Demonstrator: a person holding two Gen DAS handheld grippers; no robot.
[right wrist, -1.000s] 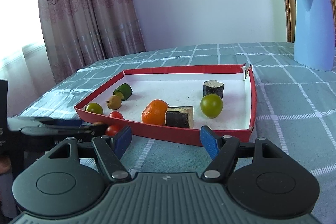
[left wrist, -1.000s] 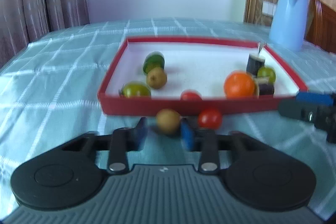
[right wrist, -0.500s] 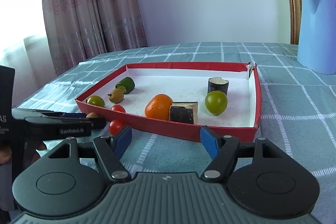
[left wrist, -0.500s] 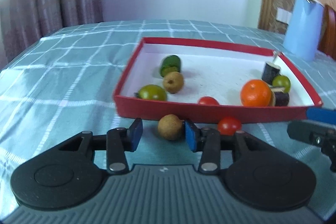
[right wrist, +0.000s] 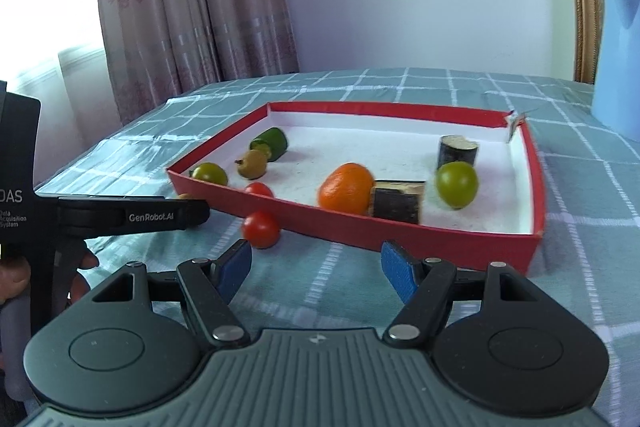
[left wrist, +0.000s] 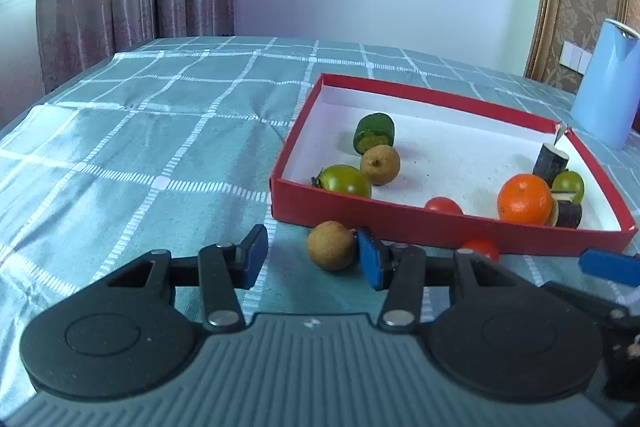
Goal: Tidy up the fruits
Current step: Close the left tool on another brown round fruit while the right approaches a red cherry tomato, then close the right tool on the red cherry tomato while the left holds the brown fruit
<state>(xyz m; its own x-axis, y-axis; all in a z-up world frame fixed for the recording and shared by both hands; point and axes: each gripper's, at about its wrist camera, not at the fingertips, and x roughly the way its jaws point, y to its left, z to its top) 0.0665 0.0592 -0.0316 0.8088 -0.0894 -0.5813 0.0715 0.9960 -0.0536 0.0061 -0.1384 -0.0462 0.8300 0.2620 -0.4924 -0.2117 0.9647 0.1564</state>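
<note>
A red tray (left wrist: 440,225) (right wrist: 360,227) holds an orange (left wrist: 524,199) (right wrist: 346,187), green tomatoes (left wrist: 346,180), a brown fruit (left wrist: 380,164), a red tomato (left wrist: 443,205) and dark cut pieces (right wrist: 457,151). On the cloth before it lie a brown round fruit (left wrist: 331,245) and a red tomato (left wrist: 480,248) (right wrist: 261,229). My left gripper (left wrist: 310,257) is open, with the brown fruit between its jaws near the right finger. My right gripper (right wrist: 314,265) is open and empty, just right of the red tomato.
A blue kettle (left wrist: 606,83) (right wrist: 618,59) stands behind the tray at the right. The table has a teal checked cloth (left wrist: 140,147). Curtains hang at the back left. The left gripper's body (right wrist: 120,215) reaches into the right wrist view from the left.
My left gripper has swung left, so the tray and brown fruit now sit further right in its view. My right gripper moved closer to the red tomato.
</note>
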